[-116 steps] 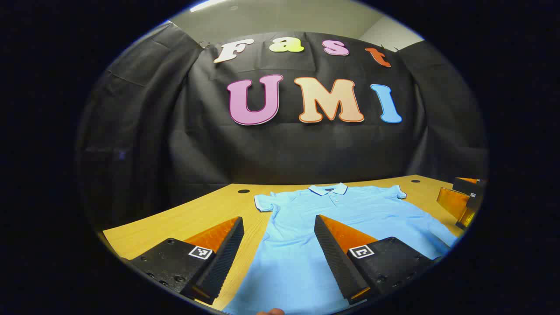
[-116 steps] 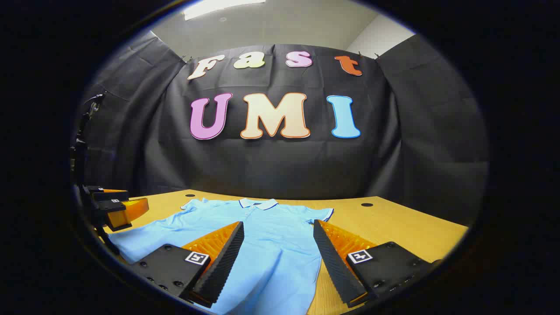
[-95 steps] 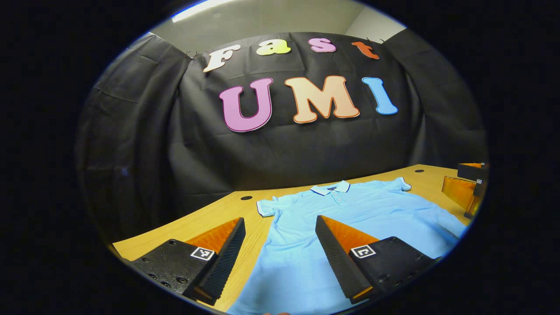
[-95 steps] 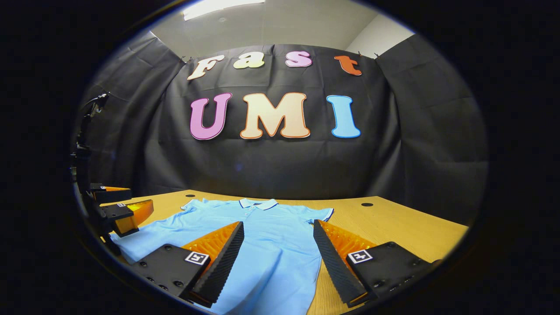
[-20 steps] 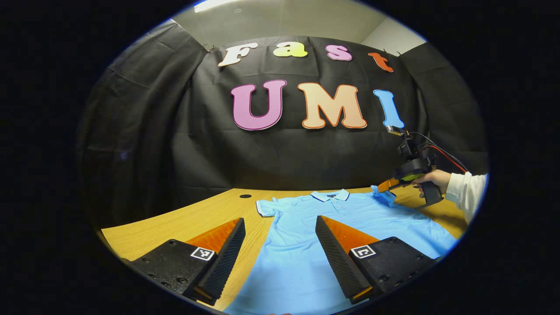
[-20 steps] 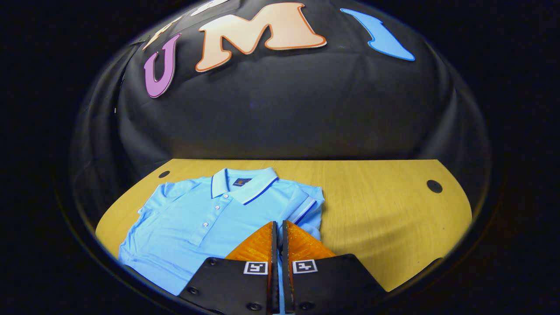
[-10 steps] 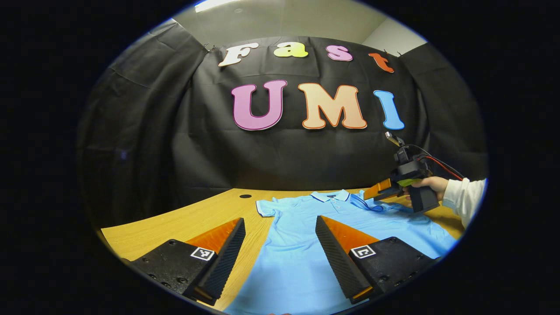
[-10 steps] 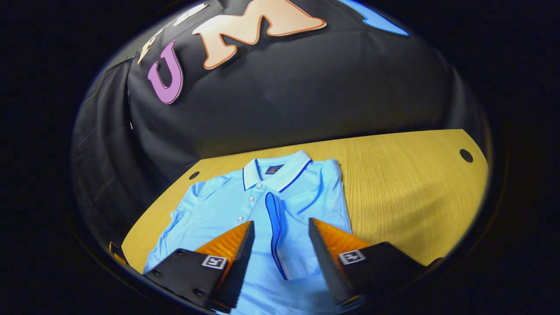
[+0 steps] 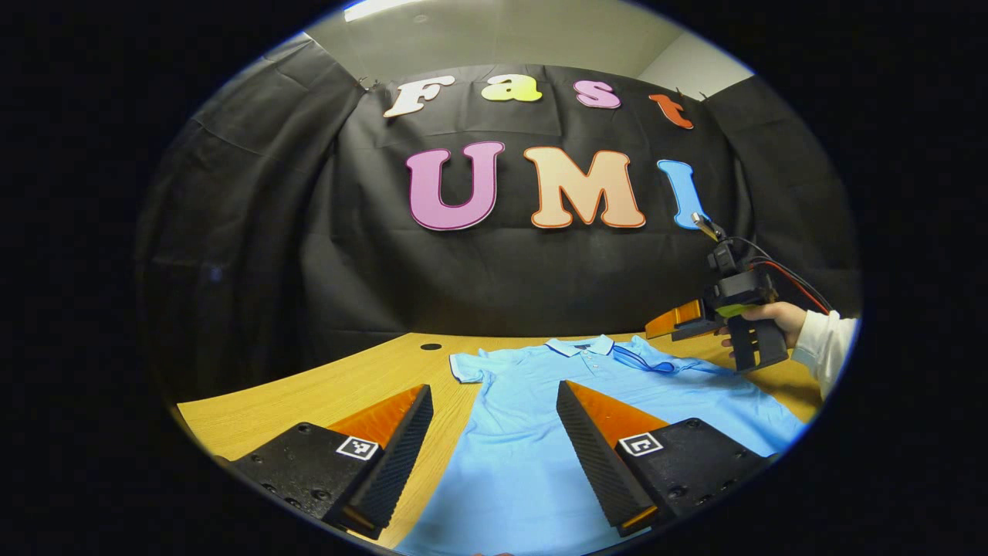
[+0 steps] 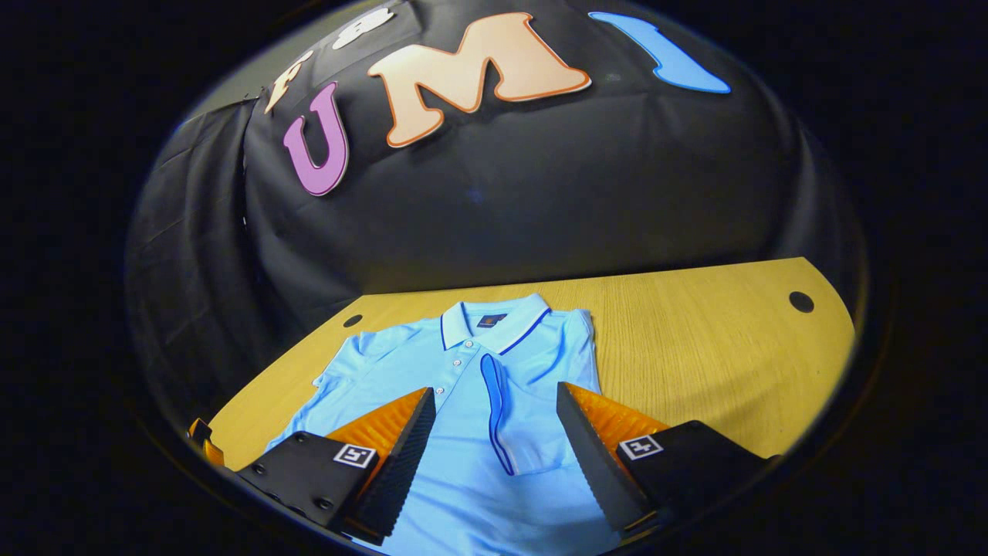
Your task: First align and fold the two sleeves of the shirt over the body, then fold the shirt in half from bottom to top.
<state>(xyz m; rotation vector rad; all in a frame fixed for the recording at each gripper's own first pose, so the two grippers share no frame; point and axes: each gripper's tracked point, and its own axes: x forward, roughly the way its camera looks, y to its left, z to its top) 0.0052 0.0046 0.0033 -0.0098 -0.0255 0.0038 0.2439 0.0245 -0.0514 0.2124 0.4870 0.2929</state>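
A light blue polo shirt (image 9: 540, 432) lies face up on the wooden table (image 9: 309, 394), collar toward the black wall. Its right sleeve (image 10: 502, 421) is folded inward over the chest, the dark-trimmed cuff lying beside the buttons. The other sleeve (image 10: 340, 363) is spread flat to the side. My right gripper (image 10: 495, 390) hovers open just above the folded sleeve, gripping nothing. From the left gripper view, that right gripper (image 9: 656, 328) is raised over the shirt's shoulder, held by a hand (image 9: 772, 316) in a white sleeve. My left gripper (image 9: 494, 388) stands open over the shirt's lower left side.
The wooden table (image 10: 695, 347) has bare surface to the right of the shirt. Round cable holes sit near its back edge (image 10: 800, 301) (image 9: 431, 347). The black cloth wall (image 9: 502, 270) rises right behind the table.
The right gripper carried the right sleeve inward over the chest, opened and let it go, then lifted slightly away. The left gripper has stayed put and open.
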